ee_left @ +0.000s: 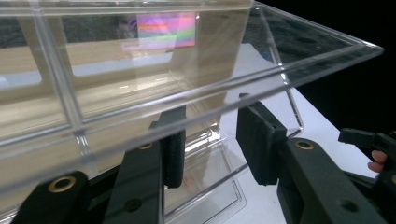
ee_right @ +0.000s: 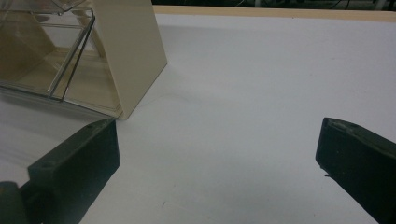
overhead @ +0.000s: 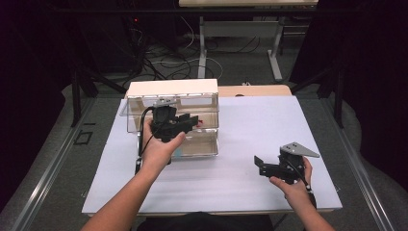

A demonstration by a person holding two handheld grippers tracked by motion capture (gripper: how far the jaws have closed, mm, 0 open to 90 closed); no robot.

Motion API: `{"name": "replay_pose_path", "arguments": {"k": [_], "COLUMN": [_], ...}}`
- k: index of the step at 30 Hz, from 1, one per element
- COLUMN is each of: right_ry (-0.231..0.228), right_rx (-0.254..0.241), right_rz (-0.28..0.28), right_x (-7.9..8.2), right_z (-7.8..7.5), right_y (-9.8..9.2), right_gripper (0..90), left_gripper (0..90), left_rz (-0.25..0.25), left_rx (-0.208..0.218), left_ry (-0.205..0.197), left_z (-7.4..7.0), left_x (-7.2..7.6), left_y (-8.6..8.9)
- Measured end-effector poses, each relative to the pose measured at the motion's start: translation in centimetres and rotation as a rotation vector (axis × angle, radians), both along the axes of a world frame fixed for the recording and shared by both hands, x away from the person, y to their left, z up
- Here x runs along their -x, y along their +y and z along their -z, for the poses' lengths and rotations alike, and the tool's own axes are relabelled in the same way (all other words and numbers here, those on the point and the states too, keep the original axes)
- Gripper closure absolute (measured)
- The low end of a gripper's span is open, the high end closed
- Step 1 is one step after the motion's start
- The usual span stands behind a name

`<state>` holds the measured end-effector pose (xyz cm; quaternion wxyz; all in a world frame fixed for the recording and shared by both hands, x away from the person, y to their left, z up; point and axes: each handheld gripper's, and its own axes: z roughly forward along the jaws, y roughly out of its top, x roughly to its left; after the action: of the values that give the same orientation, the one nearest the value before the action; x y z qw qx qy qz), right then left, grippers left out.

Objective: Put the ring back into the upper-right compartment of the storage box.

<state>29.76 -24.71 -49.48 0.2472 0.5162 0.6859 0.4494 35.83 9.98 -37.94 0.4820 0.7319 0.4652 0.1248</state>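
A: Where did the risk lie?

B: At the box [overhead: 171, 103], which stood at the far left of the desk [overhead: 250, 130]. The left gripper [ee_left: 208, 142] was pushed up under its raised clear flap [ee_left: 261, 70], fingers [ee_left: 173, 144] parted with nothing between them. In the left gripper view one finger seemed to sit behind the flap's edge and the other before it, though that was hard to be sure of.

A: So what could have failed?

B: The flap looked thin and slick. A poor bite might have let it slip and drop, or a hard pull might have dragged the light box across the desk.

A: And the other hand?

B: The right gripper [overhead: 269, 166] hovered near the desk's right front, well apart from the box, fingers wide and empty, so nothing steadied the box.

A: Anything in the way?

B: Something small and red [overhead: 201, 121] showed inside the box, too small to identify. The desk between was bare.
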Motion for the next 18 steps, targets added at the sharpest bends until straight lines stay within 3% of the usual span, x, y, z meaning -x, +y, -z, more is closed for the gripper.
{"name": "replay_pose_path", "arguments": {"k": [7, 18], "right_ry": [0.003, 0.005], "right_rx": [-0.007, -0.010], "right_rz": [-0.002, 0.002], "right_x": [-0.1, -0.1], "right_z": [0.1, 0.1], "right_y": [-0.1, -0.1], "right_gripper": [0.0, 0.0], "left_gripper": [57.7, 47.8], "left_rz": [0.028, 0.073], "left_rx": [0.001, 0.010], "left_ry": [-0.059, -0.108], "left_z": [-0.1, -0.3], "left_x": [0.7, 2.2], "left_y": [0.2, 0.7]}}
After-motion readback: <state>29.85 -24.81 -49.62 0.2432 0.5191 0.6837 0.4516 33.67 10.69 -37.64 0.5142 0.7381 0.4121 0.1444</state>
